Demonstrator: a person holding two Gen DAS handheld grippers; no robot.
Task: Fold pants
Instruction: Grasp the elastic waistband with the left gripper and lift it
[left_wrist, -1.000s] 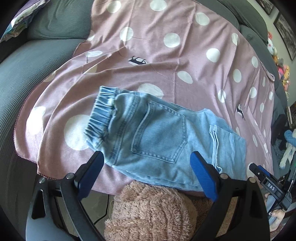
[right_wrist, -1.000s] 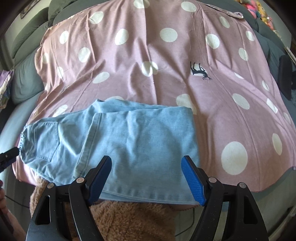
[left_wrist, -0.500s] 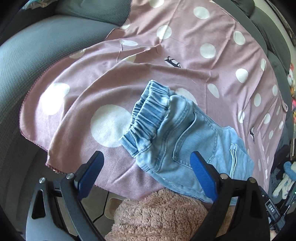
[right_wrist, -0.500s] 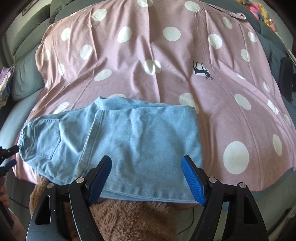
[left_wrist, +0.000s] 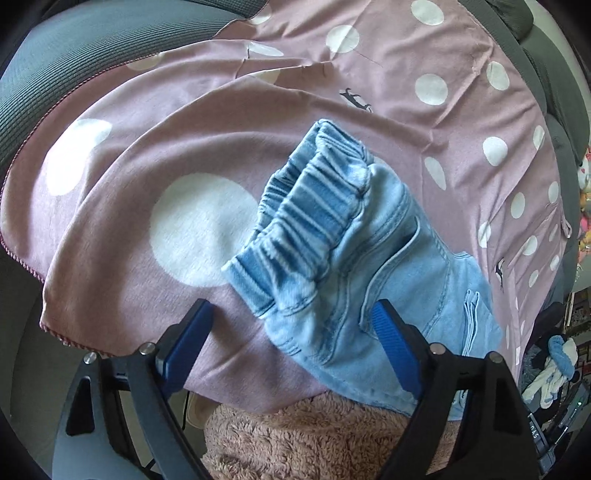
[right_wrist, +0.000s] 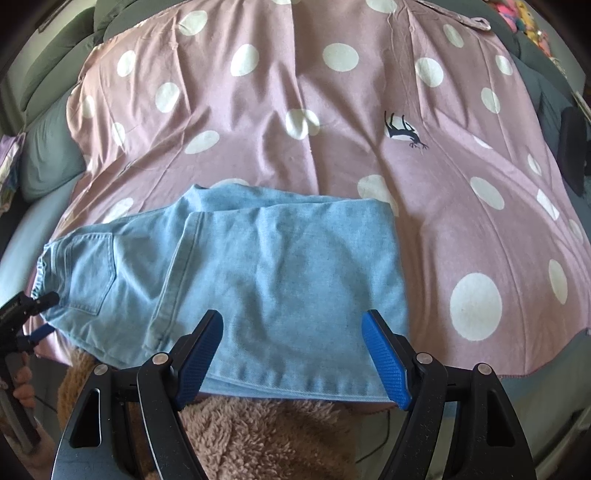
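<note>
Pink polka-dot sheet (right_wrist: 332, 110) covers basically the whole grey couch (left_wrist: 74, 66), and the light blue denim pants (right_wrist: 280, 280) lie on it right at the near edge, already folded over once lengthwise with the legs doubled back, so it's a stubby rectangle now. A fuzzy brown blanket (right_wrist: 266, 435) pokes out just below the hem.

What changed: a second ago the left wrist camera looked across the back pocket from higher up, and since then it has dropped and rolled in toward the elastic waistband (left_wrist: 310, 218), which now fills the middle of that view. The left gripper (left_wrist: 291, 332) has just been closing a little, but its jaws are still apart with the lower waistband corner sitting between them, and neither pad presses the denim yet. So nothing's grabbed, it's lining up for a pinch. My guess is the waist end gets flipped over next.

The right gripper (right_wrist: 291, 354) hasn't budged between frames. It's parked over the hem end with jaws spread and empty. From its camera you can see the left tool's tip by the waistband.
</note>
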